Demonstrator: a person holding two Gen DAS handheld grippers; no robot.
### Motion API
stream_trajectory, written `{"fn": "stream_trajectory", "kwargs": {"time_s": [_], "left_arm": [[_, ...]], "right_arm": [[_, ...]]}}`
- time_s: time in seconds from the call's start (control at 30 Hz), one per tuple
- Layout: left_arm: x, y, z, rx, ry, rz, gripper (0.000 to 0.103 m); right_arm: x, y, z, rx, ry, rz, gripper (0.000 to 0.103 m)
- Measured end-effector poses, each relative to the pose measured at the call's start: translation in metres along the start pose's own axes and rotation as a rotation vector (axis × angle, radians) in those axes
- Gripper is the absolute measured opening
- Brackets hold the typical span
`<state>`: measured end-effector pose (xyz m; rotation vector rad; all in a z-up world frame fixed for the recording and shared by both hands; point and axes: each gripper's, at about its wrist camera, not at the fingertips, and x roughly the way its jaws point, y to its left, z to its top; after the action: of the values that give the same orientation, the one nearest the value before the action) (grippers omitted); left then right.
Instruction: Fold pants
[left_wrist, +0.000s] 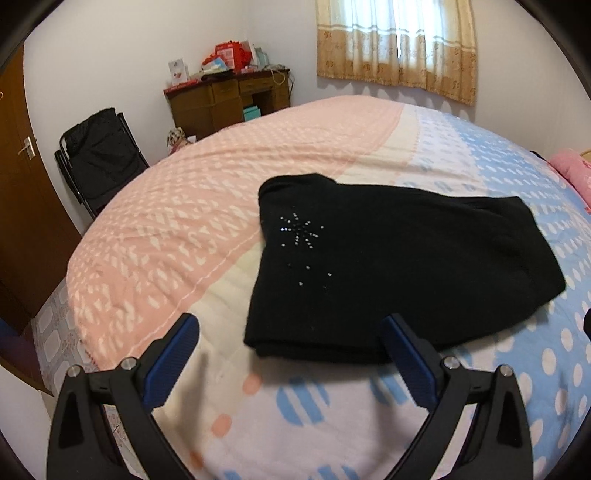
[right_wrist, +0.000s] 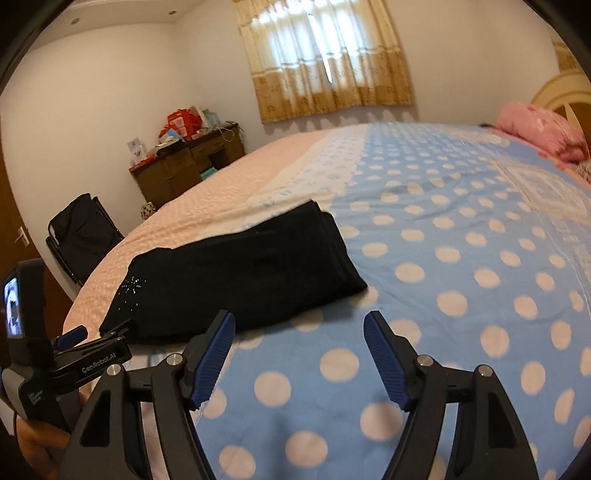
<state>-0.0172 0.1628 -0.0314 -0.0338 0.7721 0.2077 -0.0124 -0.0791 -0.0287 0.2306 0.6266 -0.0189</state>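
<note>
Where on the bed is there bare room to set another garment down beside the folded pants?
The blue dotted bedspread lies bare between the black pants and the pink pillow. The pink patterned stretch is also free, bordered by the pants and the bed's edge. It is crowded only near the pants' front edge, where the open left gripper and right gripper hover.

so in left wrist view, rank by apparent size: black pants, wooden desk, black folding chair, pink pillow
1. black pants
2. black folding chair and wooden desk: look alike, not ranked
3. pink pillow, cut off at the edge

Pants are nearest, which inflates them.

White walls, curtained window (left_wrist: 397, 40), wood desk (left_wrist: 229, 99), door (left_wrist: 18, 177), black chair (left_wrist: 99, 158).
</note>
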Motion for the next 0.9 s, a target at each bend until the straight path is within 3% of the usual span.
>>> {"fn": "stream_trajectory", "kwargs": {"time_s": [0.17, 0.33, 0.57, 0.9], "left_arm": [[-0.021, -0.004, -0.006, 0.009, -0.047, -0.011, 0.101], [-0.043, -0.007, -0.016, 0.025, -0.108, -0.008, 0.103], [-0.05, -0.02, -0.033, 0.07, -0.094, -0.027, 0.103], [-0.078, -0.024, -0.042, 0.09, -0.15, -0.043, 0.103]], "right_arm": [[-0.016, -0.005, -0.009, 0.06, -0.008, 0.019, 0.074], [-0.03, 0.003, -0.017, -0.001, -0.036, -0.011, 0.074], [-0.046, 0.007, -0.03, -0.025, -0.047, -0.015, 0.074], [-0.106, 0.018, -0.03, -0.057, -0.268, -0.059, 0.074]]}}
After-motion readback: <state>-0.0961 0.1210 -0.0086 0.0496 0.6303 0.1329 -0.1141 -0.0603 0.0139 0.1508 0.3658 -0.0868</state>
